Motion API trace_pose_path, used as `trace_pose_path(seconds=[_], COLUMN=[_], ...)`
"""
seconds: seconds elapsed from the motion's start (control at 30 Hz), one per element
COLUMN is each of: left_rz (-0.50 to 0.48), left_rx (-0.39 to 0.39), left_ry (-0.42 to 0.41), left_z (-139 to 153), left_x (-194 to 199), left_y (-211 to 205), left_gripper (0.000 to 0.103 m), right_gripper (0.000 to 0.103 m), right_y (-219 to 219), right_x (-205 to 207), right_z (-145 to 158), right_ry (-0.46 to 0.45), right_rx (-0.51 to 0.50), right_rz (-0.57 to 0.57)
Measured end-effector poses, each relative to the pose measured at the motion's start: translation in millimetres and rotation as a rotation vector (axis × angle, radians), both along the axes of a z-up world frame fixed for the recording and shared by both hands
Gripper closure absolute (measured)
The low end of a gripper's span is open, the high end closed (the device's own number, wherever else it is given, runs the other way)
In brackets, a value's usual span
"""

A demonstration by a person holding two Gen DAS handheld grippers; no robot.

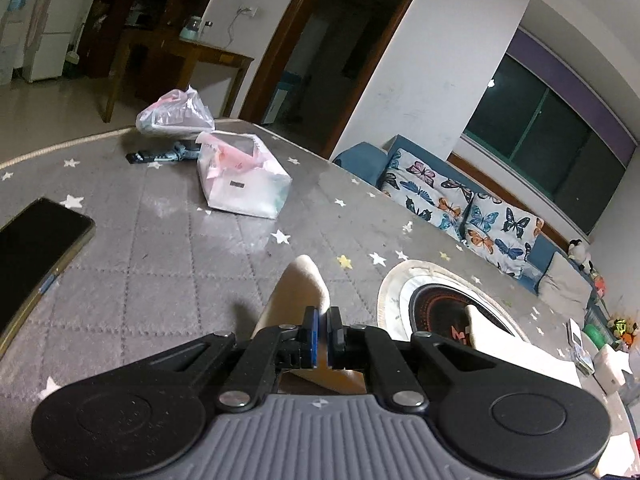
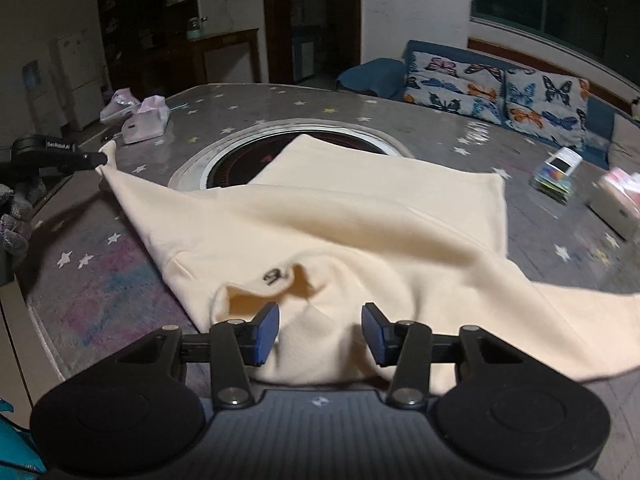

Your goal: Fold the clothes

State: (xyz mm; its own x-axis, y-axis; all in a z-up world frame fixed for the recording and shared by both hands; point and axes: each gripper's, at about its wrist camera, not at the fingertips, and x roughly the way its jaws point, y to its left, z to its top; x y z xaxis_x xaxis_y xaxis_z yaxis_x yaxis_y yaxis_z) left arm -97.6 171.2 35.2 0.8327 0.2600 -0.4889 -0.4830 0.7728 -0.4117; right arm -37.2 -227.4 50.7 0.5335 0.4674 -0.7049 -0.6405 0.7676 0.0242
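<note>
A cream garment (image 2: 360, 224) lies spread over the grey star-patterned table (image 2: 100, 280), with its collar and a small black logo toward me. My right gripper (image 2: 322, 332) is open at the collar edge, and a bulge of cloth rises between the blue pads (image 2: 267, 330). In the right wrist view the left gripper (image 2: 98, 158) is at the far left, pinching a corner of the garment and stretching it out. The left wrist view shows the left gripper (image 1: 322, 320) shut on a peak of the cream garment (image 1: 300, 288).
A round inset cooktop (image 2: 224, 160) lies partly under the garment. A phone (image 1: 36, 256), a white bag (image 1: 244, 184) and a plastic bag (image 1: 172, 114) sit at the table's left. A tissue box (image 2: 616, 200) and small packs (image 2: 556, 176) are at the right. A sofa (image 2: 496, 84) stands behind.
</note>
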Motion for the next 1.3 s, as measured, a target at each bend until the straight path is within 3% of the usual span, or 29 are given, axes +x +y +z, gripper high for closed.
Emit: trace_pose_path(seconds=[0.07,0.2,0.27,0.43,0.67,0.77,0.87,0.97,1.07,1.17,1.23,1.3], left_rz=[0.000,0.001,0.003,0.005,0.007,0.027,0.024,-0.068,-0.203,-0.364,-0.476,-0.594], left_rx=[-0.004,-0.011,-0.012,-0.014,-0.006,0.010,0.016,0.038,0.067,0.048,0.039,0.028], left_ry=[-0.002,0.006,0.009,0.027,0.092,0.107,0.093,0.062,0.041,0.037,0.042,0.046], left_z=[-1,-4,-4,-7,-14,-9,1,12,23,26,26,25], left_x=[-1,-2,-2,-3,-6,-15,-26,-34,-35,-27,-20,-10], left_y=[1,2,3,4,5,8,10,-4,-29,-61,-87,-115], left_gripper=[0.099,0.099,0.099,0.099,0.097,0.096,0.096,0.094,0.093,0.088,0.082,0.069], right_gripper=[0.063,0.092,0.098,0.099,0.098,0.087,0.083,0.078,0.077,0.077,0.077,0.077], right_y=[9,13,7,-17,-32,-26,-19,-13,-7,-3,-3,-4], right_x=[5,9,4,-26,-49,-47,-44,-42,-39,-39,-39,-40], right_z=[-5,-18,-16,4,-4,-3,-2,-1,-1,-2,-3,-2], right_ry=[-0.005,0.014,-0.001,-0.034,0.068,0.054,0.040,0.026,0.012,0.002,0.003,-0.002], right_rx=[-0.024,-0.066,-0.068,-0.047,-0.088,-0.094,-0.100,-0.105,-0.111,-0.119,-0.116,-0.113], right_rz=[0.004,0.006,0.007,0.031,0.109,0.125,0.141,0.158,0.174,0.183,0.181,0.177])
